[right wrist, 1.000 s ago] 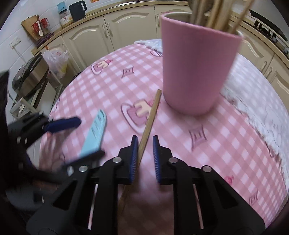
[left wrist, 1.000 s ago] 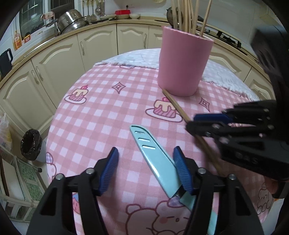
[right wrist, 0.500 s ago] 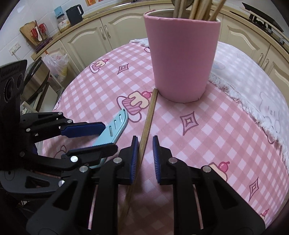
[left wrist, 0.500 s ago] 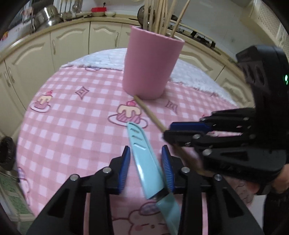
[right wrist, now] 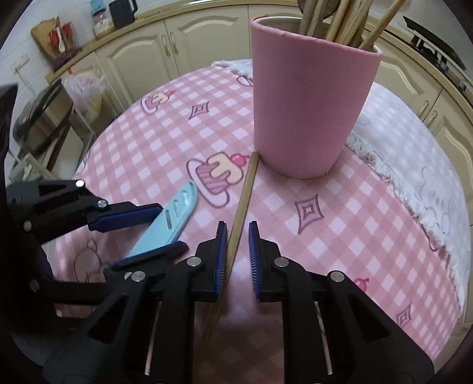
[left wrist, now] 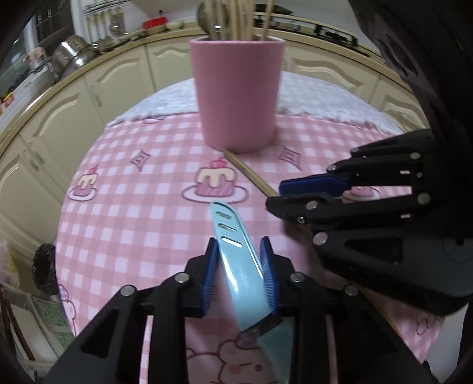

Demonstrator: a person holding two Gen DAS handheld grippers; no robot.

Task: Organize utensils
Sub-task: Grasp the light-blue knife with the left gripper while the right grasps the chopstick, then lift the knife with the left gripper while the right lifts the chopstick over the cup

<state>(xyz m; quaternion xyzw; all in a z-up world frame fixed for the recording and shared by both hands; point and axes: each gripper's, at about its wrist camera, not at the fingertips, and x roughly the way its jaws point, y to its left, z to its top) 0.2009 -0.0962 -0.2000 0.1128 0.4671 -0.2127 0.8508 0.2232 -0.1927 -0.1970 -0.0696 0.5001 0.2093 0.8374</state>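
Pickup was the step in hand, with both grippers set over utensils that lay on the pink checked tablecloth [left wrist: 124,206]. The left gripper [left wrist: 240,274] had just been closing its jaws on the sheathed light-blue knife [left wrist: 236,254], and both blue pads appeared to sit against the sheath's edges, with the sheath tip pointing toward the pink holder cup [left wrist: 238,94]. The knife lay near the middle of the cloth, well apart from the cup. The right gripper [right wrist: 238,260] stood with its jaws narrow about the wooden chopstick [right wrist: 241,215]; the stick ran against the left pad, while a gap showed between the stick and the right pad, so no full grip could be confirmed. The chopstick's far end lay just beside the base of the cup, which stood upright and already held several wooden utensils [right wrist: 334,20]. As a judgement, the task was well under way, with these two items left on the cloth in view. The next move would call for a firm clamp on each item, a lift clear of the cloth, a turn of each item toward upright, and an insertion through the free part of the cup mouth. Risk: the two grippers worked close together, and the long chopstick could catch the cup's rim or tip the cup.
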